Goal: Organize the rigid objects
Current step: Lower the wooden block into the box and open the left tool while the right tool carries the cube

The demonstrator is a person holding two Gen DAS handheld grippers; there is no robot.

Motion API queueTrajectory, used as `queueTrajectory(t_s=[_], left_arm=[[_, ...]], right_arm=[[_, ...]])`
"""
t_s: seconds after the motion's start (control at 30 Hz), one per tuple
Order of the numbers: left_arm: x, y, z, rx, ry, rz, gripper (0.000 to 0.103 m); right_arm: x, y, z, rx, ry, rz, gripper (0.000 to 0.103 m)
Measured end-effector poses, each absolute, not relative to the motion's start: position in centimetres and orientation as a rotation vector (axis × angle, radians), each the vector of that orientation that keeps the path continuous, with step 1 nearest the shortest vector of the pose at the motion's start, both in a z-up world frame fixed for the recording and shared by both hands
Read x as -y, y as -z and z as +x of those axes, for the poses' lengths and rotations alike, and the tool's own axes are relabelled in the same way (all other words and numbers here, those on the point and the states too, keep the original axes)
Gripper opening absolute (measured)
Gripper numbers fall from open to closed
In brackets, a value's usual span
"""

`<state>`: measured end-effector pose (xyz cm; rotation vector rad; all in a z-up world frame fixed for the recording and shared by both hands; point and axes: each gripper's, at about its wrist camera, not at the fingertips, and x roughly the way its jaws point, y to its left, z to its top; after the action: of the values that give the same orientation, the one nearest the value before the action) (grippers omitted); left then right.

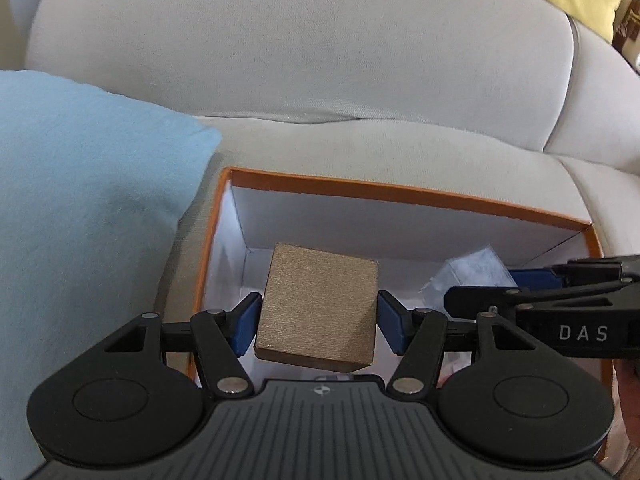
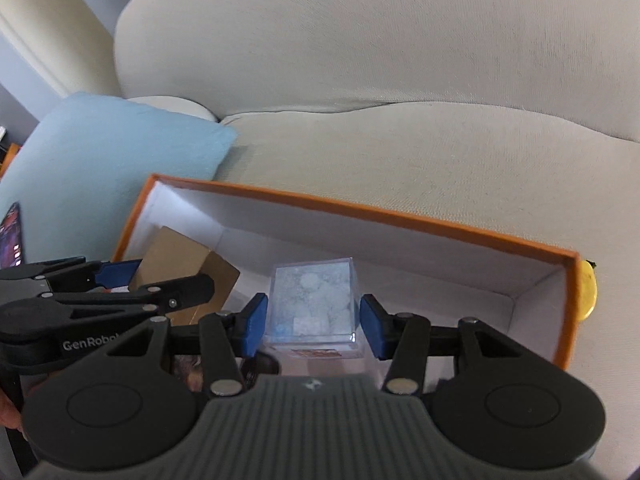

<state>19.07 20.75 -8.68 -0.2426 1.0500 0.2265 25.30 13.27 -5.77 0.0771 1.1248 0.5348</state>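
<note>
Left wrist view: your left gripper point(image 1: 318, 322) clamps a tan cube point(image 1: 318, 306) between its blue pads point(image 1: 246, 324), each pad pressed to one side face, the cube tilted with one lower corner dipping toward the camera.
Tan cube, place: it hangs between your fingers over the white inside of the orange-rimmed box point(image 1: 400, 191), nearer the box's left wall; whether it touches the floor of the box cannot be told.
Right wrist view: your right gripper point(image 2: 314, 326) grips a clear plastic cube point(image 2: 312, 304) with pale blue-white contents, its pads point(image 2: 256, 320) set against the two side walls at a medium spread.
Clear cube, place: between your fingers and above the box interior, ahead of which the far white wall point(image 2: 360, 236) rises to the orange rim.
Side by side: your left gripper shows at the left of the right fingers, the tan cube just beyond it; your right gripper crosses the right edge of the left wrist view, beside the left fingers.
Setting: the box sits on a grey sofa seat point(image 1: 360, 140), a light blue cushion point(image 1: 88, 184) to the left of your fingers, touching the box's left side.
Beyond the right fingers: a yellow object point(image 2: 588, 290) peeks past the box's right wall.
</note>
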Motion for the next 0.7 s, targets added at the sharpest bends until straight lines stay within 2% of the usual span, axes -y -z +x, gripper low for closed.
queueTrajectory(t_s=[0.13, 0.47, 0.7], left_arm=[[-19.9, 8.9, 19.7, -1.036, -0.225, -0.122, 0.071], [-18.6, 9.7, 20.2, -1.033, -0.196, -0.070, 0.071], [-17.3, 10.4, 20.8, -1.054, -0.193, 0.090, 0.070]], right_arm=[[-13.4, 6.6, 26.0, -1.135, -0.527, 0.081, 0.052], [-11.9, 8.1, 26.7, -1.148, -0.464, 0.041, 0.052], [-11.1, 8.4, 26.8, -1.153, -0.455, 0.050, 0.052]])
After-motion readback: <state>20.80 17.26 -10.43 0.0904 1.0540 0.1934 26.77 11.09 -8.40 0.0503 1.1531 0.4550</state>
